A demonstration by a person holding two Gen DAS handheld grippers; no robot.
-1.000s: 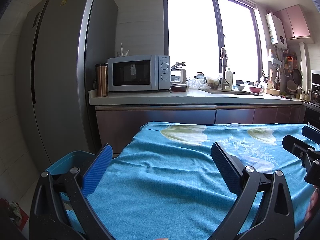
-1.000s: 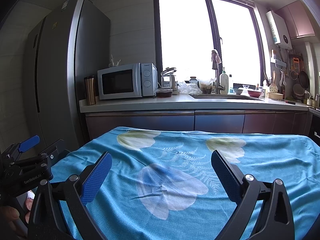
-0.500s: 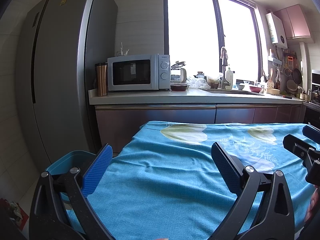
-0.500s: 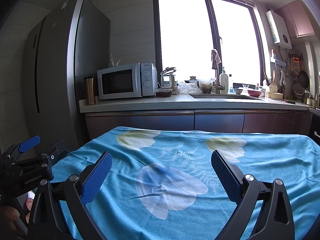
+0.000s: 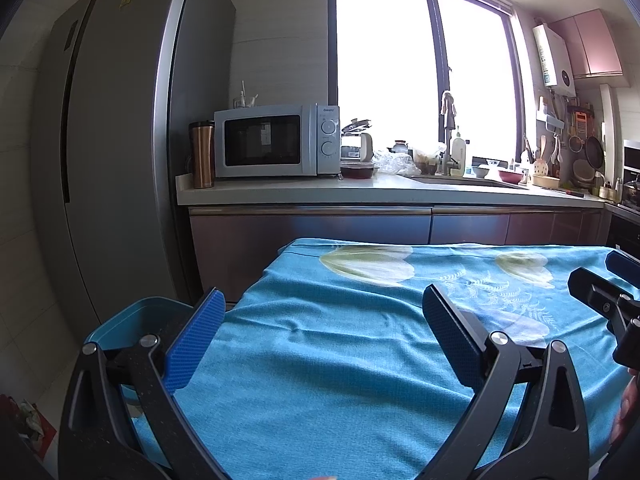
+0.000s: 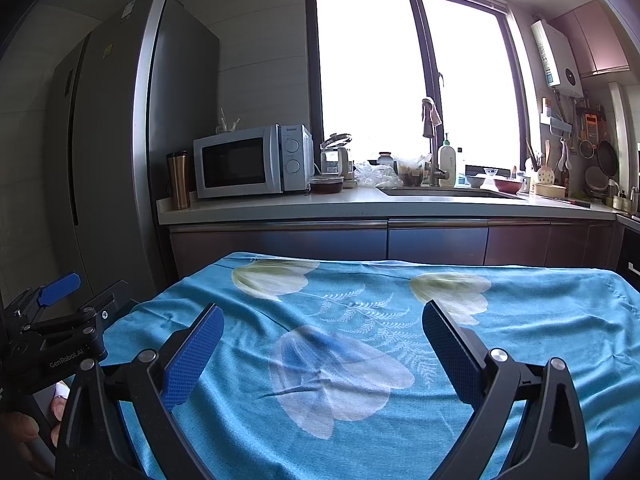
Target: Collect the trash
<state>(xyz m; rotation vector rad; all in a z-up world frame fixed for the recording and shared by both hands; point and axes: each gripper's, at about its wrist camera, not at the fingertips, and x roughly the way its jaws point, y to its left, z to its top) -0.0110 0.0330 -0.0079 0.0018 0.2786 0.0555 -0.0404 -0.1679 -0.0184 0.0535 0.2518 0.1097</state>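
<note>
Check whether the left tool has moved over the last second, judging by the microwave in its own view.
No. The left tool sits open over the blue cloth, and the microwave keeps the same place in its view.

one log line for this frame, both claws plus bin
left claw: open, empty, above tablecloth | right claw: open, empty | blue bin: off table's left edge | trash: none visible on cloth

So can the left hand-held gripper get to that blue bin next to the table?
Probably yes. The left hand-held gripper is open and empty, and the blue plastic bin sits just beyond its left finger, beside the blue flowered tablecloth, with nothing visibly between them.
</note>
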